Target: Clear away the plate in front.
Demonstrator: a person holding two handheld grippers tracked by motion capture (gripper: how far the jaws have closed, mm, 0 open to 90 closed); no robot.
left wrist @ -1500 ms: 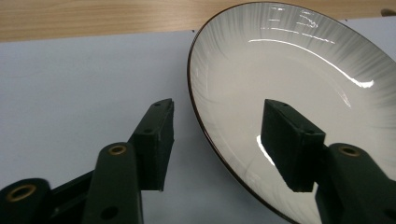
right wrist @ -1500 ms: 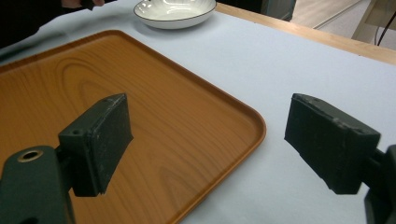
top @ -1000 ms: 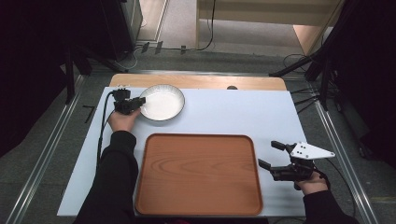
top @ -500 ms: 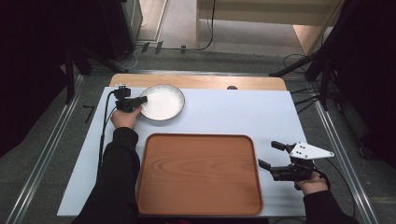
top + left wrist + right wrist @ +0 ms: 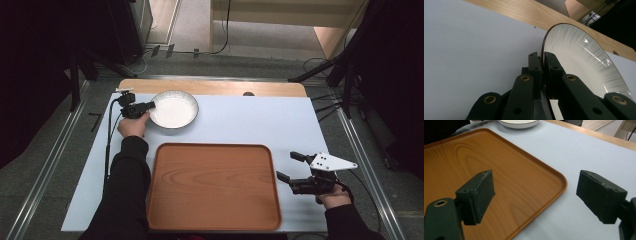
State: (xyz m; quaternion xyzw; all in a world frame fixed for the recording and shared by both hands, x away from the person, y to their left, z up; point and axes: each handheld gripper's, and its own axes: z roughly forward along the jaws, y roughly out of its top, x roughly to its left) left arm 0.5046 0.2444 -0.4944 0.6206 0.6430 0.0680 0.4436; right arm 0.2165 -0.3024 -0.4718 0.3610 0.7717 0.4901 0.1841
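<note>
A white ribbed plate (image 5: 174,108) with a dark rim rests on the pale blue tabletop at the far left. My left gripper (image 5: 150,106) is shut on the plate's left rim. In the left gripper view the two jaws of the left gripper (image 5: 543,62) pinch the thin edge of the plate (image 5: 579,57). A wooden tray (image 5: 212,186) lies bare at the front centre. My right gripper (image 5: 290,166) hovers just off the tray's right edge, open with nothing between its jaws. In the right gripper view, the right gripper (image 5: 535,192) frames the tray's corner (image 5: 554,178), and the plate (image 5: 519,123) shows far off.
A wooden strip (image 5: 215,88) runs along the table's far edge. Metal rails (image 5: 365,165) flank the table on both sides. Bare tabletop (image 5: 260,120) stretches right of the plate and behind the tray. Cables lie on the floor beyond.
The left gripper has shifted very slightly at the plate's rim. Plate, tray and right gripper stay where they were.
</note>
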